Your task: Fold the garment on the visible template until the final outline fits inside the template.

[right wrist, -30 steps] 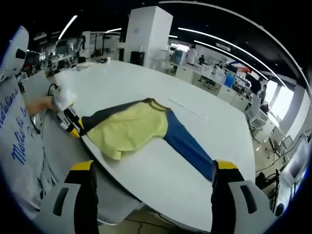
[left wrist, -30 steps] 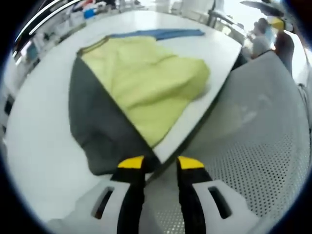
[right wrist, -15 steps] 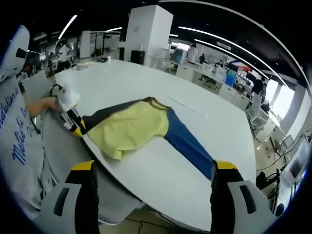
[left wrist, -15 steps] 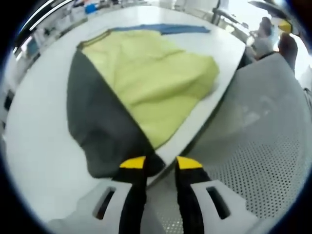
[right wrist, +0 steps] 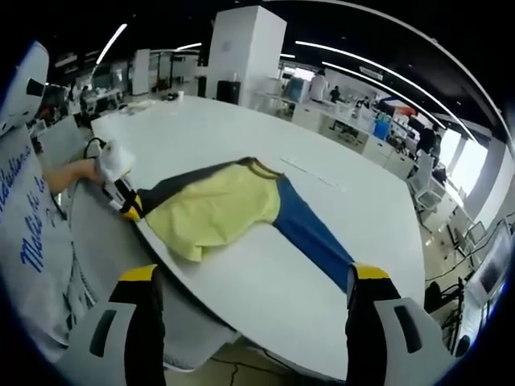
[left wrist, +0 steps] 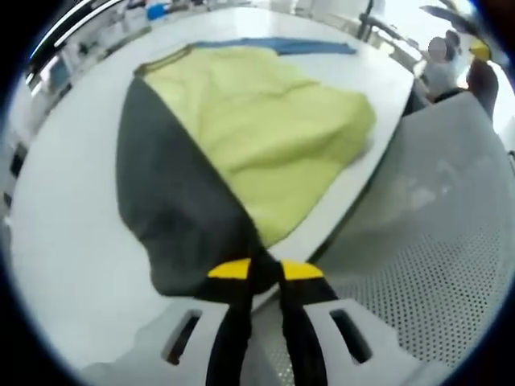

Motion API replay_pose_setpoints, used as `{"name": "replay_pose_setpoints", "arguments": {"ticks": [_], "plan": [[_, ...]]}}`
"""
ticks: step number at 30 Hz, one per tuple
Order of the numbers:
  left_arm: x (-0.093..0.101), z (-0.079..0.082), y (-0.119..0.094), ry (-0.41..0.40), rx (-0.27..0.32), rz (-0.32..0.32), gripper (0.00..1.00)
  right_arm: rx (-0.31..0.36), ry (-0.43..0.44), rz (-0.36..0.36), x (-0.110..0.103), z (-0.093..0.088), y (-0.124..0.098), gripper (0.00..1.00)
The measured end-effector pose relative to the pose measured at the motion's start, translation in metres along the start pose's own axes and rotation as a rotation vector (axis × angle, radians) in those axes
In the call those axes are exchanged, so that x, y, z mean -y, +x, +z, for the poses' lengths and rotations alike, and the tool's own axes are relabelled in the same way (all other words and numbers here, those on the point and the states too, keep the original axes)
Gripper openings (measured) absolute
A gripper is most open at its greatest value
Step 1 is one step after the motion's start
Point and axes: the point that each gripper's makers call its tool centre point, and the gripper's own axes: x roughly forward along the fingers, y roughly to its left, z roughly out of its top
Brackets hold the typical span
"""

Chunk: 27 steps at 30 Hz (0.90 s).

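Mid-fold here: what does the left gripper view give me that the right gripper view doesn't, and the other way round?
Left gripper view: a close look at the left gripper, its jaws closed on the end of the dark grey sleeve at the table edge, plus creases in the yellow body. Right gripper view: the full spread, with the blue sleeve running toward the open right gripper, and a hand holding the other gripper. Both: the garment lying on the white table.

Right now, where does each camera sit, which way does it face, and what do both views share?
Left gripper view: low at the table edge, facing along the garment; left gripper fingers pinch its dark sleeve.
Right gripper view: off the table's edge, right gripper open; the person's hand shows.
Shared: garment, table, left gripper.
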Motion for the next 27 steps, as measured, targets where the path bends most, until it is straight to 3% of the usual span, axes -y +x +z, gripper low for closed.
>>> {"name": "replay_pose_setpoints", "arguments": {"ticks": [8,20,23,25,27], "plan": [[-0.007,0.000,0.000,-0.004,-0.011,0.032,0.02,0.004,-0.002,0.030,-0.006,0.000,0.003,0.99],[-0.007,0.000,0.000,-0.025,-0.014,0.016,0.01,0.023,0.013,0.026,-0.007,0.003,0.004,1.00],[-0.008,-0.001,-0.002,-0.018,-0.011,0.025,0.01,0.034,0.023,0.022,-0.007,0.005,0.002,1.00],[-0.014,0.001,-0.007,0.039,0.000,0.063,0.00,0.037,0.022,0.023,-0.007,0.006,0.001,1.00],[-0.012,0.002,-0.010,0.020,0.002,0.056,0.00,0.035,0.020,0.025,-0.007,0.006,0.001,1.00]]}}
